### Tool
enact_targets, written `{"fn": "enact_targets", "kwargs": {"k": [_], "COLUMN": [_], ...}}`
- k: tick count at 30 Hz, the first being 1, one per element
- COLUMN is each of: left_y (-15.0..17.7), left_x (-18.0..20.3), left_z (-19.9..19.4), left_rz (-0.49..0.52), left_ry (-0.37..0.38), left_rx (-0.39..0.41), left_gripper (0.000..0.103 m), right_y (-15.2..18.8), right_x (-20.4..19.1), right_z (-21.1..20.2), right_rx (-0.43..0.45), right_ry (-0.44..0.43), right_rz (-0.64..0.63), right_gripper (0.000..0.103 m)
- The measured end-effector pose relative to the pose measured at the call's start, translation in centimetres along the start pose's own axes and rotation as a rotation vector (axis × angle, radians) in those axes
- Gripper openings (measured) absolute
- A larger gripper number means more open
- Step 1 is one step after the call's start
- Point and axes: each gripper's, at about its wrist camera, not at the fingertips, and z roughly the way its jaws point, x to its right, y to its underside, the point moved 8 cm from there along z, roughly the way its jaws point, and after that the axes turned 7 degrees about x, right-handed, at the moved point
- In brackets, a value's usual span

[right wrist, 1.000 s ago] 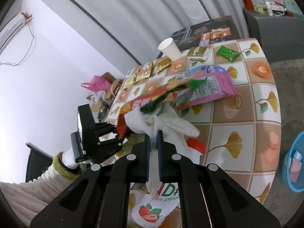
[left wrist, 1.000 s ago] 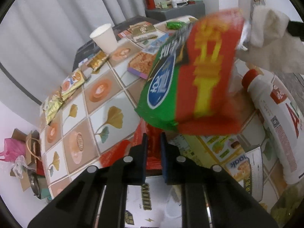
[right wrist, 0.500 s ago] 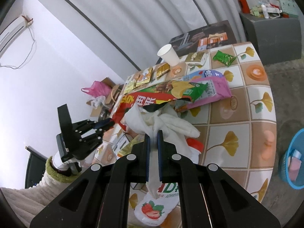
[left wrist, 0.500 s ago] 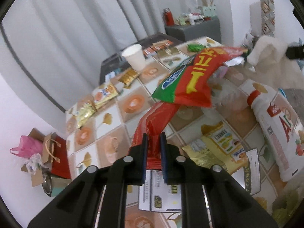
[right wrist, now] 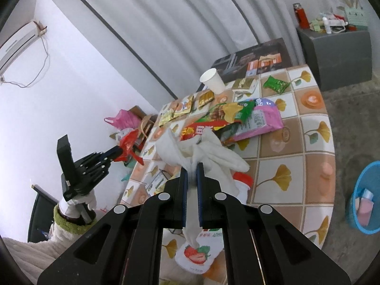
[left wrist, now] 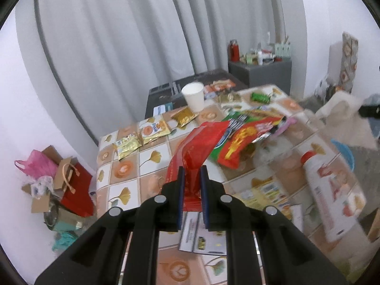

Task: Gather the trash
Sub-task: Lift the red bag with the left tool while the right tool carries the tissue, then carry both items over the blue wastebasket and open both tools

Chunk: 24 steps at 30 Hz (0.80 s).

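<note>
Now higher, left tool point(left wrist: 192, 174) with red wrapper point(left wrist: 201, 147).

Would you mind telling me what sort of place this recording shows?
Probably a lived-in home room: a tile-patterned table littered with snack wrappers, long grey curtains behind, and a wall-mounted white air conditioner.

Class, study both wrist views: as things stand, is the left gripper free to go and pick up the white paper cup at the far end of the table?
Probably not yet. The left gripper is shut on a red wrapper, so it has no free jaws. The paper cup itself stands upright and uncovered beyond the snack packets.
</note>
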Motion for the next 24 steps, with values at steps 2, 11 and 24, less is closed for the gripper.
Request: {"fn": "enact_targets", "kwargs": {"k": [2,11,24], "left_y": [-0.8,-5.4,-10.5], "left_x": [0.8,8.5,27.8], "left_z": [-0.9,-1.8,-0.6], "left_rz": [-0.023,-0.016,0.133], "left_ry": [0.030,0.265,0.588], "left_rx": [0.033,0.119,0.088], "left_gripper": [0.012,0.012,0.012], "right_y": [0.1,1.1,3.2], "right_x": [0.2,3.6,12.8], "right_z": [-0.6,-5.8,-16.2], "right_rx": [0.013,0.131,0.311], "right_ry": [0.001,0.085,0.225], "right_rz": [0.009,0.113,0.312], "right_gripper": [0.006,0.006,0.006]}}
